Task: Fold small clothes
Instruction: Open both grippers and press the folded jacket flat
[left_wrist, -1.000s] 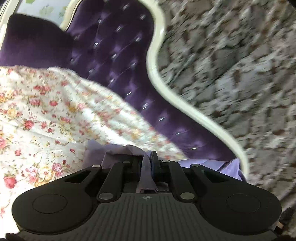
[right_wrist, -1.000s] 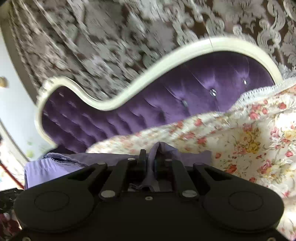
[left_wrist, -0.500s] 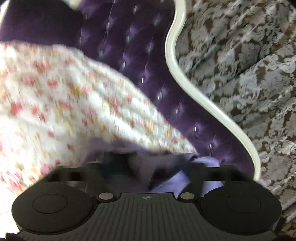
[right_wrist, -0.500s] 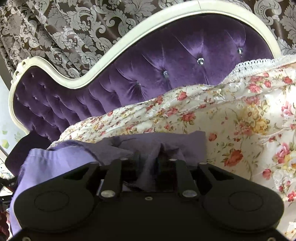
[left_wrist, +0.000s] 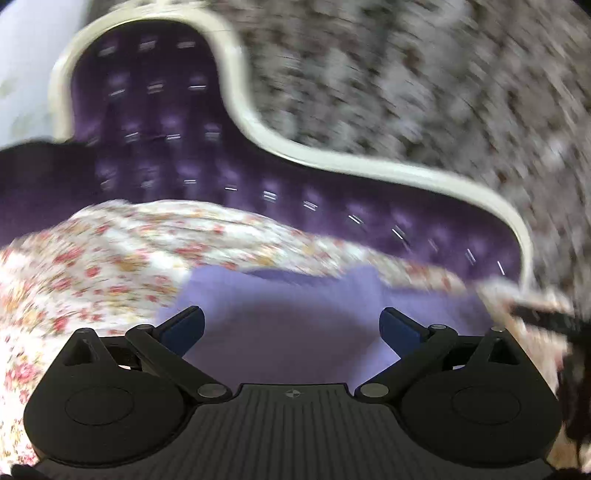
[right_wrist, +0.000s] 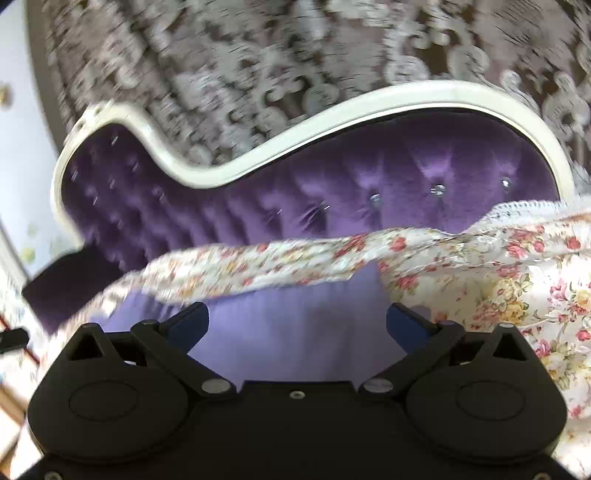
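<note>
- The left claw (left_wrist: 291, 325) stands with its two blue-padded fingers (left_wrist: 183, 328) spread wide apart, gripping nothing; the gap between them shows only cloth below.
- The right claw (right_wrist: 297, 325) is likewise spread wide, its fingers (right_wrist: 404, 325) apart and empty.
- The lilac garment (left_wrist: 295, 328) lies flat just beyond both claws, filling the space between the fingers in each wrist view (right_wrist: 295, 332); whether any fingertip touches it cannot be told.
- The garment rests on a floral bedspread (left_wrist: 92, 273), white with red and yellow roses, which surrounds it on the left and far sides in the left view and on the right in the right view (right_wrist: 517, 280).
- A fold of the bedspread overlaps the garment's far edge in the right wrist view.
- Behind the bedspread rises a purple tufted headboard (right_wrist: 369, 173) with a curved cream frame (left_wrist: 332, 160).
- Farthest back hangs a damask-patterned curtain or wall covering (right_wrist: 258, 55), brown and silver, blurred in both views.
</note>
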